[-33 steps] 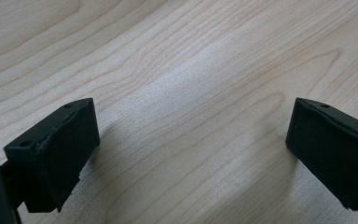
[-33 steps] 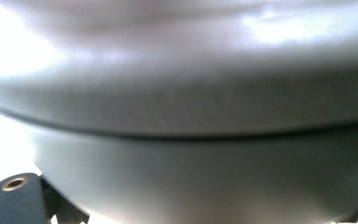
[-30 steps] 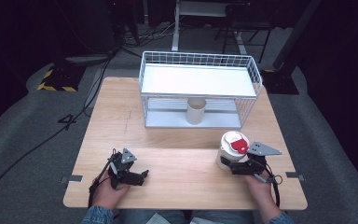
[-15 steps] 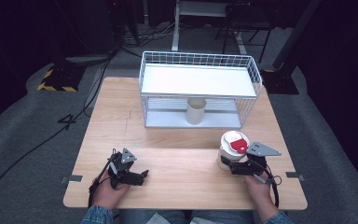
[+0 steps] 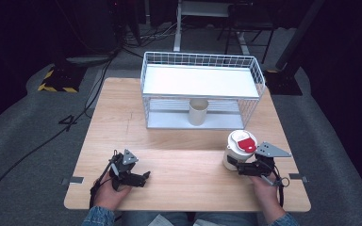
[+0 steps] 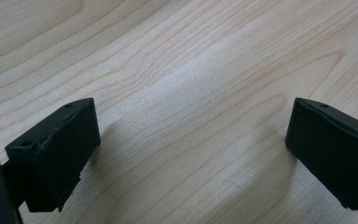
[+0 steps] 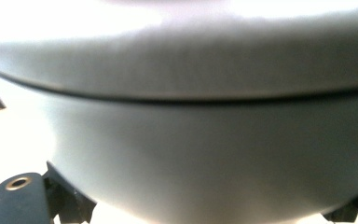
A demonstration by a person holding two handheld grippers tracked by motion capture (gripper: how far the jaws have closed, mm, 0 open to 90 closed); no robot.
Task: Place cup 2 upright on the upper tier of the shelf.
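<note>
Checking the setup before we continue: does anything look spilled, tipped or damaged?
Nothing stands out. The white container stands upright at the right gripper, the cup is upright in the wire rack, and no spill shows.

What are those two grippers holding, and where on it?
The right gripper clamps the white canister with the red-and-white lid low on its side wall. The left gripper is open, holding nothing.

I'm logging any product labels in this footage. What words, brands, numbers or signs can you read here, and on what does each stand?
No text can be read.
Red label on the lid of the white container: any print is too small and blurred.
Yellow-and-black hazard stripes on the floor plate: a pattern, no words.
Wire rack, cup, table: unmarked.
</note>
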